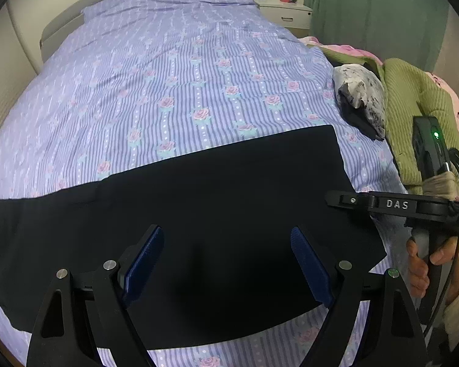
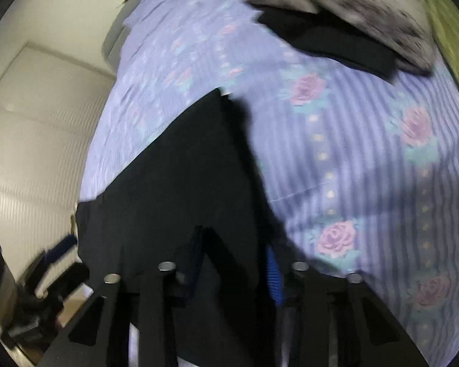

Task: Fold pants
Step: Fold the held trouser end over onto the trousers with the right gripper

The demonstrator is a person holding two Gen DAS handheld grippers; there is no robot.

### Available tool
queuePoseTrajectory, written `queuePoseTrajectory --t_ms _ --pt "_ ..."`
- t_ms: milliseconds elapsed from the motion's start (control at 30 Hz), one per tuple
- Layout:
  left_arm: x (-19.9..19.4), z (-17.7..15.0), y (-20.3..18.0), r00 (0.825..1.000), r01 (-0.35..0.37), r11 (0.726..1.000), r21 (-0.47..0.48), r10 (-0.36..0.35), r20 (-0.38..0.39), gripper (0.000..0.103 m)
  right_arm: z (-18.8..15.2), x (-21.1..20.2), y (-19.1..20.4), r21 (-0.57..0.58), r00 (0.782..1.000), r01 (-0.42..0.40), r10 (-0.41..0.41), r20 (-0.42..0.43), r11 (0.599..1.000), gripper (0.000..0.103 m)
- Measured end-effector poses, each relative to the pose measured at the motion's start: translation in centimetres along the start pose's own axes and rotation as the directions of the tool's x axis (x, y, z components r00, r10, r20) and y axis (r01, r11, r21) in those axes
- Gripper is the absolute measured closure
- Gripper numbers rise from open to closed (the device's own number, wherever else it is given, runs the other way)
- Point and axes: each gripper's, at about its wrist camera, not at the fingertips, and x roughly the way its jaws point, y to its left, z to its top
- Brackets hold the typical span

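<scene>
Jaws wide over pants; right gripper's blurred, seemingly gripping them.

Dark navy fabric pants lie flat as a broad smooth panel across the near part of a bed covered by a lilac striped sheet printed with pink roses. The left gripper, black-framed with blue ribbed pads, hovers over the pants with jaws spread wide. At the right edge a hand grips the black handle of the right gripper, near a crumpled grey-and-white garment and an olive green ribbed blanket.
</scene>
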Motion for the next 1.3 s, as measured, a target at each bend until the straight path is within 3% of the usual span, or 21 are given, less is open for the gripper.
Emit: queuePoseTrajectory --t_ms 67,167,267,400,567,700,900,967,1100,1300 --pt "-0.5 -0.1 0.2 1.0 -0.002 1.0 0.002 0.002 0.005 0.018 -0.6 -0.8 0.2 0.032 1.0 -0.014 0.014 0.009 0.999 0.087" --pt "-1.6 -0.2 0.8 1.0 -0.022 1.0 0.009 0.022 0.022 0.018 -1.1 -2.5 1.6 0.064 0.998 -0.015 0.011 0.059 0.998 0.09" --pt "-3.3 -0.4 2.2 0.998 -0.047 0.999 -0.007 0.047 0.035 0.018 -1.6 -4.2 5.3 0.018 0.991 0.097 -0.098 0.094 0.995 0.091" --pt "-5.9 -0.9 5.5 0.995 -0.089 0.994 -0.061 0.092 0.041 0.018 -2.1 -6.7 12.4 -0.088 0.96 0.252 -0.238 0.149 0.964 0.094" --pt "-9.4 -2.6 11.4 0.991 -0.127 0.974 -0.185 0.13 0.006 0.018 -2.9 -8.6 20.8 -0.243 0.944 0.306 -0.259 0.205 0.921 0.094" --pt "-12.9 -4.8 16.8 0.983 -0.179 0.949 -0.259 0.184 -0.005 0.018 -3.5 -8.4 25.7 -0.27 0.958 0.261 -0.215 0.189 0.927 0.094" --pt "-17.1 -6.7 23.7 0.974 -0.203 0.911 -0.359 0.224 0.017 0.018 -4.9 -6.3 33.0 -0.327 0.967 0.235 -0.187 0.173 0.915 0.094" --pt "-17.9 -6.8 25.4 0.974 -0.196 0.91 -0.366 0.224 0.034 0.018 -5.3 -5.0 35.2 -0.345 0.969 0.233 -0.186 0.163 0.909 0.094" --pt "-19.4 -6.9 29.7 0.971 -0.185 0.919 -0.349 0.225 0.077 0.017 -6.7 -1.7 40.0 -0.369 0.968 0.245 -0.202 0.15 0.897 0.094" --pt "-19.7 -7.1 37.5 0.982 -0.136 0.96 -0.244 0.163 0.096 0.016 -8.6 4.5 45.2 -0.305 0.951 0.304 -0.268 0.156 0.903 0.094"
